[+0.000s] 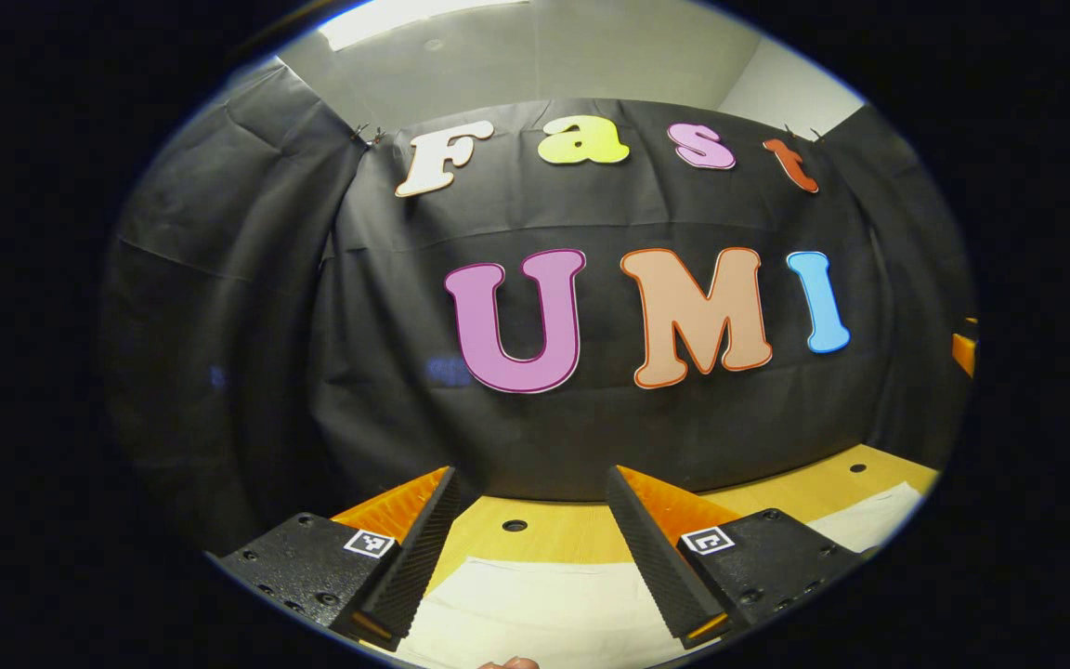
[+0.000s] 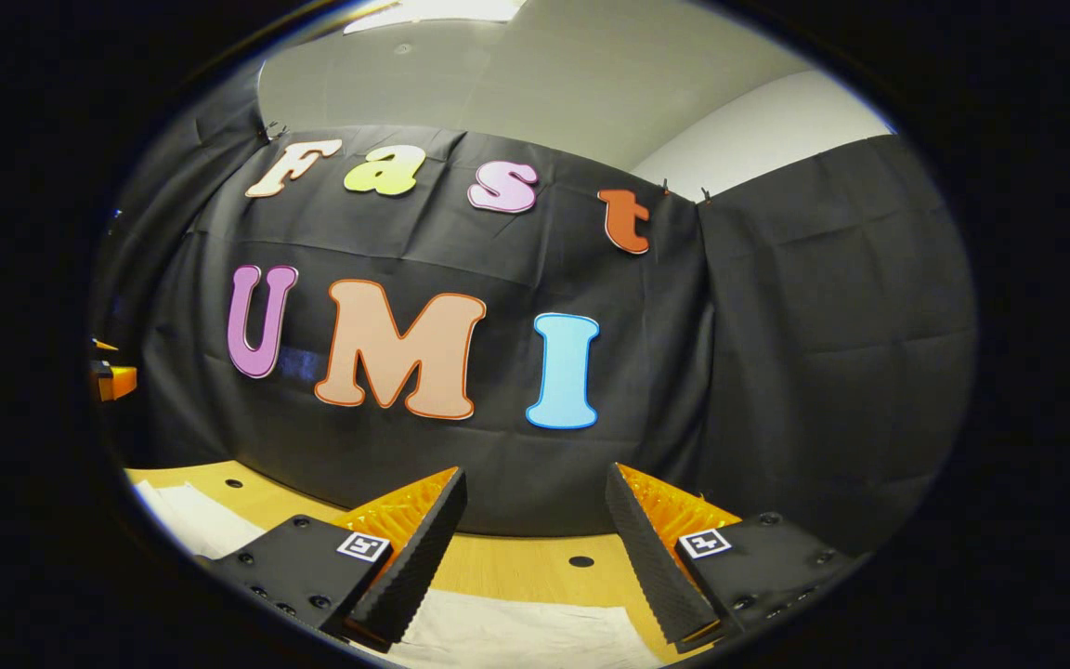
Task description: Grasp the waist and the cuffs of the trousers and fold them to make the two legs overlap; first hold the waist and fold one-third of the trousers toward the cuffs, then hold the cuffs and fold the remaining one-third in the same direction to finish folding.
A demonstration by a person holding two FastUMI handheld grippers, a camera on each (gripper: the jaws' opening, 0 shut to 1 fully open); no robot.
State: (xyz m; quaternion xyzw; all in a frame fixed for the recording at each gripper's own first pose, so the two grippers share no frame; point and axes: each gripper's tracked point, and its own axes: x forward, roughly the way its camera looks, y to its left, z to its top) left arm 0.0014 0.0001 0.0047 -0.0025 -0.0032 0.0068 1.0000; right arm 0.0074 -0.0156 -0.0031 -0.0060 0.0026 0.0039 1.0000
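The pale trousers (image 1: 535, 613) lay flat on the wooden worktop (image 1: 554, 534), below and ahead of both tools. The left gripper (image 1: 530, 548) hung above them with jaws wide apart, holding nothing; the right gripper (image 2: 535, 557) likewise hovered agape over the cloth, empty.

Trousers (image 1: 535, 613) lie on the table (image 1: 554, 534) — booth wall (image 1: 591, 437) behind.

The left gripper (image 1: 530, 548) hangs with jaws apart above pale trousers (image 1: 535, 613) at six o'clock on the wooden table (image 1: 554, 534).
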